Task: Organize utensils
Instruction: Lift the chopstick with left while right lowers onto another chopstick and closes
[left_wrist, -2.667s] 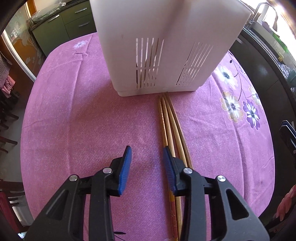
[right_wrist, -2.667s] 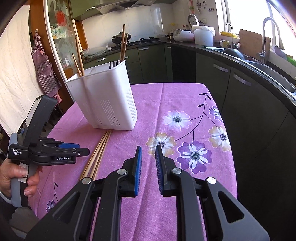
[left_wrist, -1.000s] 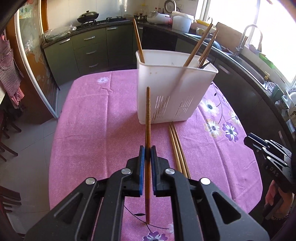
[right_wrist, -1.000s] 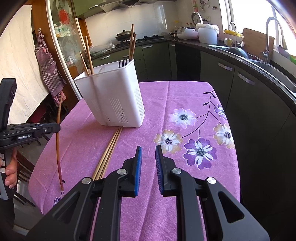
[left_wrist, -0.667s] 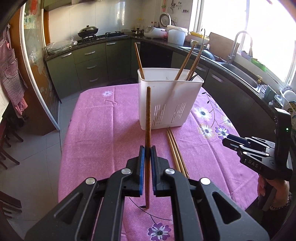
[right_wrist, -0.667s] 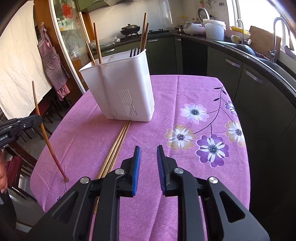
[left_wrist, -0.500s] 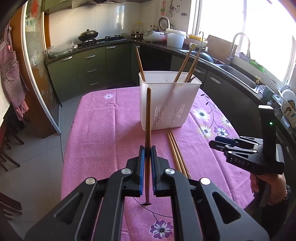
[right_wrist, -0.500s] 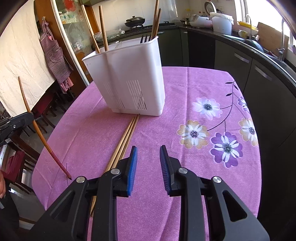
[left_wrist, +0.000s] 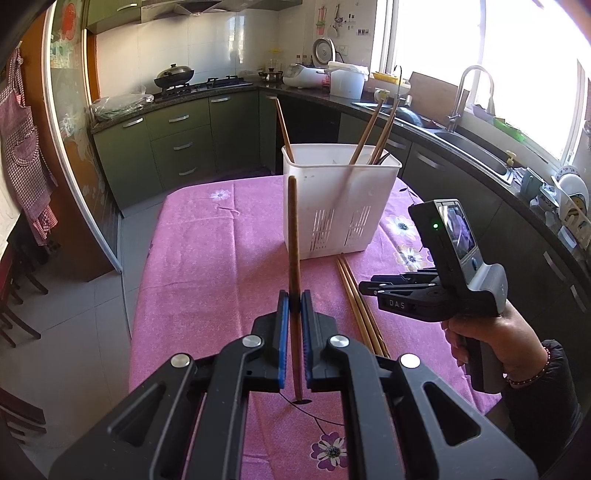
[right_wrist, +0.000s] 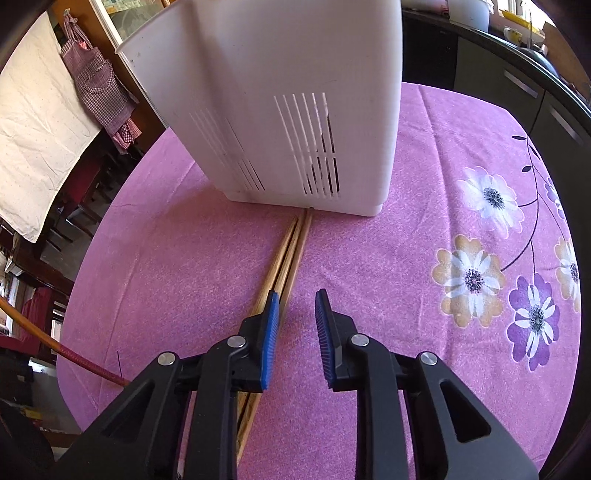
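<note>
One chopstick (left_wrist: 293, 236) is clamped between the pads of the left gripper (left_wrist: 291, 317), which is closed on it. The chopstick stands almost upright, and its lower tip is seen just above the purple cloth (left_wrist: 207, 258), or touching it; which of the two cannot be told. One second ago it was held in the same way, so this grip has not changed. The holder (left_wrist: 338, 206) is seen further off and lower in the left view than before, so the chopstick has been lifted a little away from it.

The bigger change is on the right side. The right gripper (right_wrist: 295, 332) has been brought down and forward, close to the bundle (right_wrist: 288, 254) of chopsticks that lies on the cloth with its far ends touching the base of the holder. Half a second ago the bundle was well in front of the pads; now the left pad (right_wrist: 271, 321) is over its edge. The jaws are narrow and are closing slightly, but nothing is between them: the bundle passes under the left pad, not through the gap.

For the task this probably means that a second pick is being prepared while the first chopstick is not yet put into the holder, where some chopsticks (left_wrist: 373, 129) already stand. The gap would likely need to be centred over one stick before it is closed.
</note>
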